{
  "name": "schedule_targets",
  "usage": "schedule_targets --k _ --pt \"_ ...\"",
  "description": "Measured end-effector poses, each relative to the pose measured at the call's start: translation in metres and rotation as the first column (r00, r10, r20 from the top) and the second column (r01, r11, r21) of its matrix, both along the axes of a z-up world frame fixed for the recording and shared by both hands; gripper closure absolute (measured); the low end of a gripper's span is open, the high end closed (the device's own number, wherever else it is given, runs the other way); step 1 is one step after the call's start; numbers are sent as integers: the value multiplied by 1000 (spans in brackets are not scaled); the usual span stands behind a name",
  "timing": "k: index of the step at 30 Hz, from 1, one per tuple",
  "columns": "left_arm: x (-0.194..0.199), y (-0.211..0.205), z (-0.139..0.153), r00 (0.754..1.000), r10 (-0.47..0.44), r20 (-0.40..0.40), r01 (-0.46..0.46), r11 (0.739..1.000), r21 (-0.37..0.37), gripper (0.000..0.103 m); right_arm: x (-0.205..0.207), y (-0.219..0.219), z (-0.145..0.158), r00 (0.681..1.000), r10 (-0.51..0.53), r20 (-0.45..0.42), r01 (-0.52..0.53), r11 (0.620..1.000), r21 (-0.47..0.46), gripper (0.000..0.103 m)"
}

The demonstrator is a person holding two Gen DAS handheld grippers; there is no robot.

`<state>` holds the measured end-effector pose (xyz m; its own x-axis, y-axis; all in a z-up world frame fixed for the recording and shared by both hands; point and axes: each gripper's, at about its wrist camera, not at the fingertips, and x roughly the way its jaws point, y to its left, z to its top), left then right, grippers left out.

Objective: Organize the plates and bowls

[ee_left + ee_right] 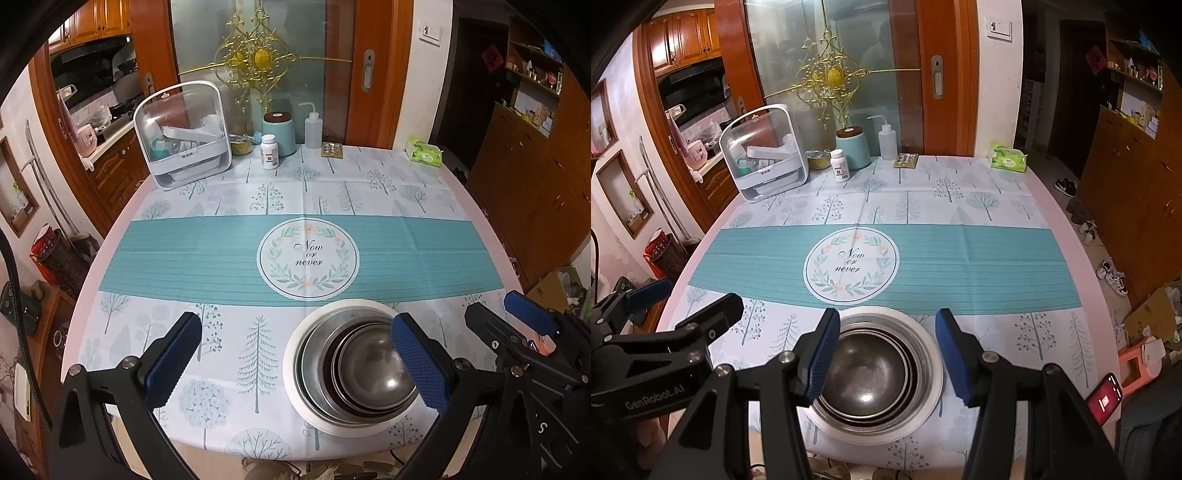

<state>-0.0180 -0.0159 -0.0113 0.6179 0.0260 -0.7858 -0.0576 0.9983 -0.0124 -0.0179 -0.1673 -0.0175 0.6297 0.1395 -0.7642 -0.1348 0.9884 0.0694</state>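
Near the table's front edge a white plate [295,398] [934,398] carries several nested steel bowls [369,369] [871,373]. My left gripper [295,354] is open and empty. It hovers just left of the stack, and its right pad [417,362] overlaps the bowls in the picture. My right gripper [886,354] is open too, its blue pads [955,354] standing either side of the stack from above without touching it. Each gripper shows in the other view: the right gripper [506,314] at the right edge, the left gripper [683,301] at the left edge.
Along the far edge of the tablecloth [221,258] stand a clear storage box [184,136], a pill bottle [269,151], a teal canister [279,133], a squeeze bottle [313,129], a blister pack [331,150] and a tissue pack [424,153]. A red phone [1104,400] lies right of the table.
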Motion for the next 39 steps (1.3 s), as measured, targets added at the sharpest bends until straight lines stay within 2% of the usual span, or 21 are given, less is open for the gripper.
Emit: schedule_targets --k 39 --pt "-5 3 1 1000 -21 -3 21 1000 -6 1 -4 3 -3 1000 -11 -1 11 1000 2 49"
